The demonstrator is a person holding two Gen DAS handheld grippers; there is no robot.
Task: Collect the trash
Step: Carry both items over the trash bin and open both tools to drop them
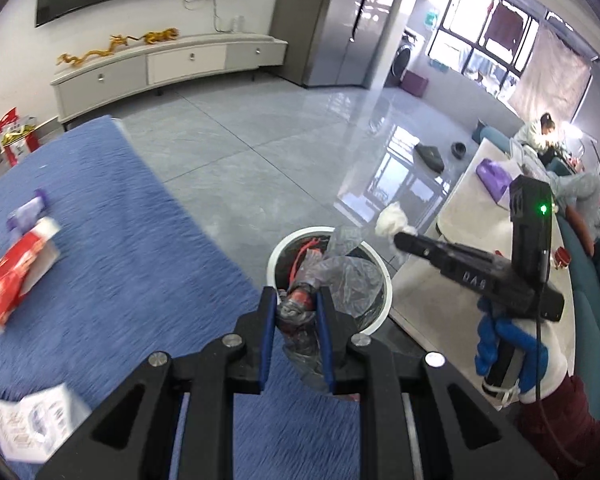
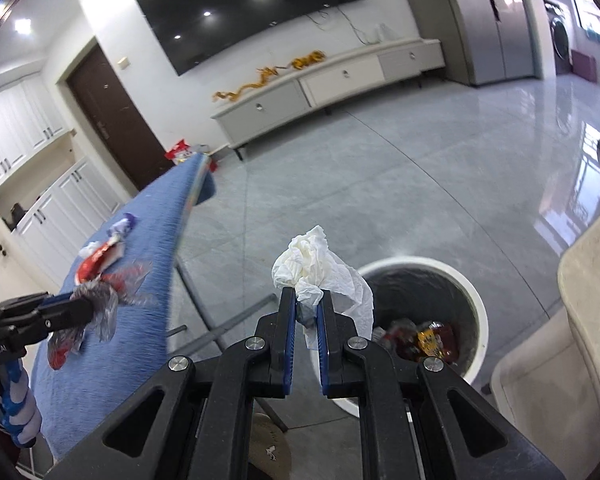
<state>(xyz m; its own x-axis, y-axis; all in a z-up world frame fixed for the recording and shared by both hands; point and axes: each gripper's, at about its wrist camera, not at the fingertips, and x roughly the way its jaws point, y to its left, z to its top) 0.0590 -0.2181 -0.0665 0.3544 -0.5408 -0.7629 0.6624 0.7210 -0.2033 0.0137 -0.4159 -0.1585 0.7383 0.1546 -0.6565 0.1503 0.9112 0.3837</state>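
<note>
The left wrist view alone shows people on a sofa [image 1: 588,264] far right; the right wrist view alone looks into the white bin [image 2: 474,292], wrappers at its bottom; the left gripper [image 1: 296,312] clamps a crumpled clear-and-red wrapper [image 1: 300,308] above the blue table's [image 1: 120,248] edge; the right gripper [image 2: 306,312] pinches a white tissue [image 2: 312,264] just left of the bin.

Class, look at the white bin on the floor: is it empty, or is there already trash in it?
Not empty. In the right wrist view, the white bin already holds crumpled wrappers, red and yellow, lying at the bottom.
</note>
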